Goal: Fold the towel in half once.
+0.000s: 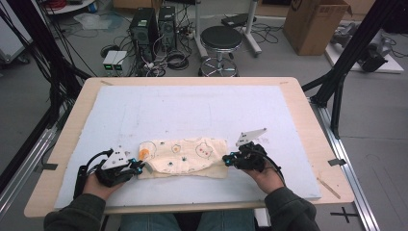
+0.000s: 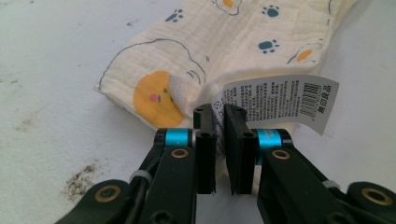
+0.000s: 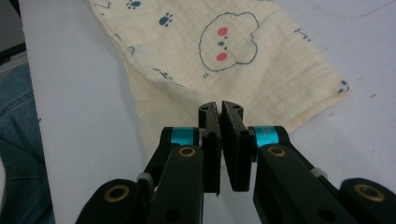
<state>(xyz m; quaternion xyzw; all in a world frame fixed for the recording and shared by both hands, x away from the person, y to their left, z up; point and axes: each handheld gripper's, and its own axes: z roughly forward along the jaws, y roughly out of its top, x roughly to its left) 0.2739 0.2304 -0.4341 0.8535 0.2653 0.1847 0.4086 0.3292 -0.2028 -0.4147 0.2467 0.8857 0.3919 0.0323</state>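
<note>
A folded cream cloth (image 1: 185, 154) printed with bears, paws and eggs lies flat on the white foam board (image 1: 192, 106). At the cloth's left end is my left gripper (image 1: 139, 166). In the left gripper view its jaws (image 2: 219, 112) stand a narrow gap apart. The edge of the cloth's white printed label (image 2: 280, 95) sits in that gap, and the cloth (image 2: 196, 51) lies just beyond it. My right gripper (image 1: 226, 159) is at the cloth's right end. In the right gripper view it (image 3: 219, 106) is shut over the near edge of the cloth (image 3: 233, 70).
The foam board covers most of the wooden table (image 1: 72, 139). A thin wooden stick (image 1: 329, 187) lies near the table's right front corner. Beyond the table are a black stool (image 1: 221, 38), computer towers (image 1: 144, 29), a cardboard box (image 1: 312, 24) and black frame legs (image 1: 337, 91).
</note>
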